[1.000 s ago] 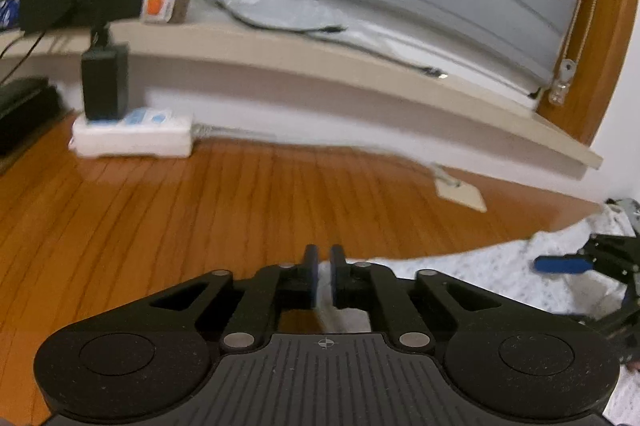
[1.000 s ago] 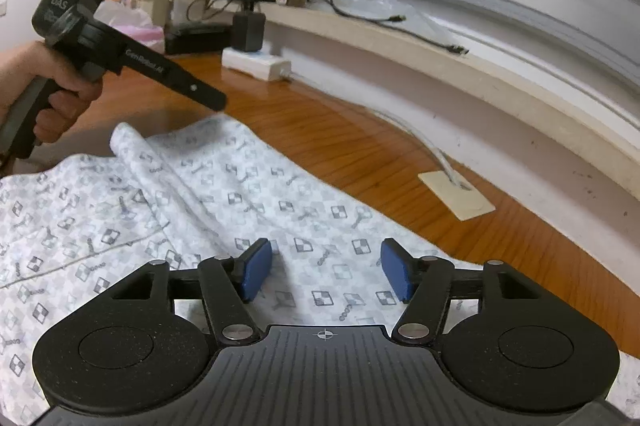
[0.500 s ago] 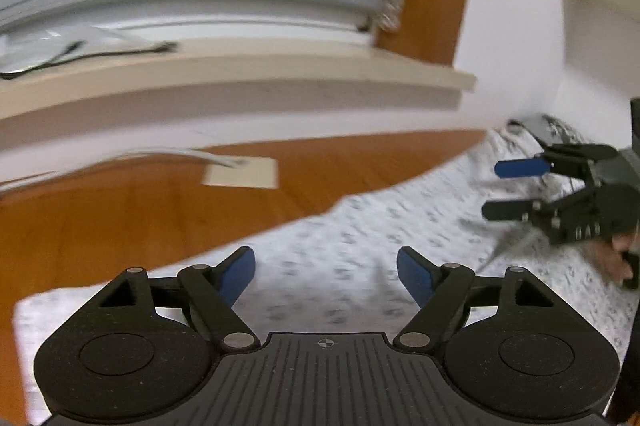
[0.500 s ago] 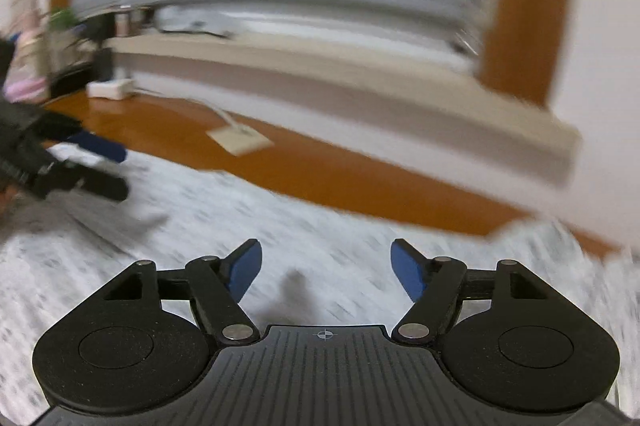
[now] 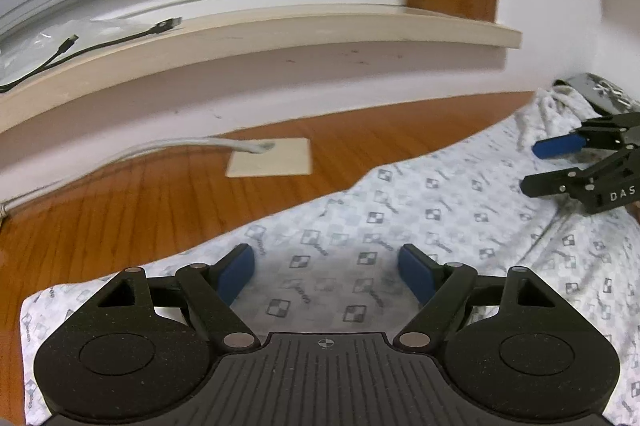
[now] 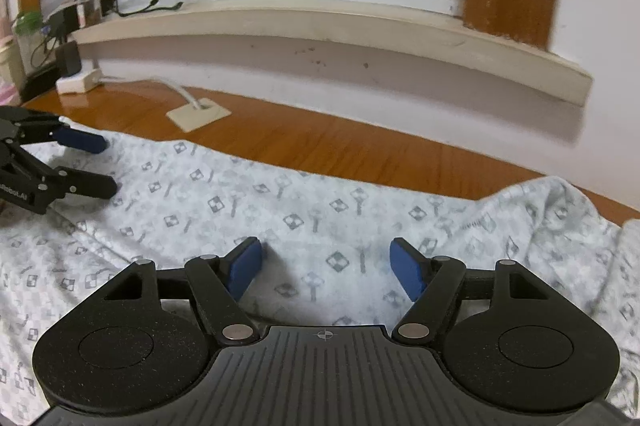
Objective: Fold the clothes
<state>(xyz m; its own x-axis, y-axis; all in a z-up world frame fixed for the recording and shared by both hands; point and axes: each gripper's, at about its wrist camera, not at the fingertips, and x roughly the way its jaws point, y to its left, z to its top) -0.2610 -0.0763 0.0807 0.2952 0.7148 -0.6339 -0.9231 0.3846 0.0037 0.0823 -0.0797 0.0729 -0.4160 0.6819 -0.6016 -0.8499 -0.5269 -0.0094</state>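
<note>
A white garment with a grey check print (image 5: 420, 214) lies spread on the wooden floor and also fills the right wrist view (image 6: 280, 209). My left gripper (image 5: 326, 272) is open and empty just above the cloth near its left end. My right gripper (image 6: 326, 266) is open and empty above the cloth further right. Each gripper shows in the other's view: the right one at the right edge of the left wrist view (image 5: 560, 163), the left one at the left edge of the right wrist view (image 6: 92, 165), both with jaws apart.
A white wall with a wooden ledge (image 5: 280, 37) runs along the far side. A floor plate with a white cable (image 5: 272, 157) lies on the wood just beyond the cloth. A power strip (image 6: 78, 81) and clutter sit at far left.
My left gripper has let go of the cloth and opened. Both grippers have swung to the right along the garment, which now lies flatter on the floor.
</note>
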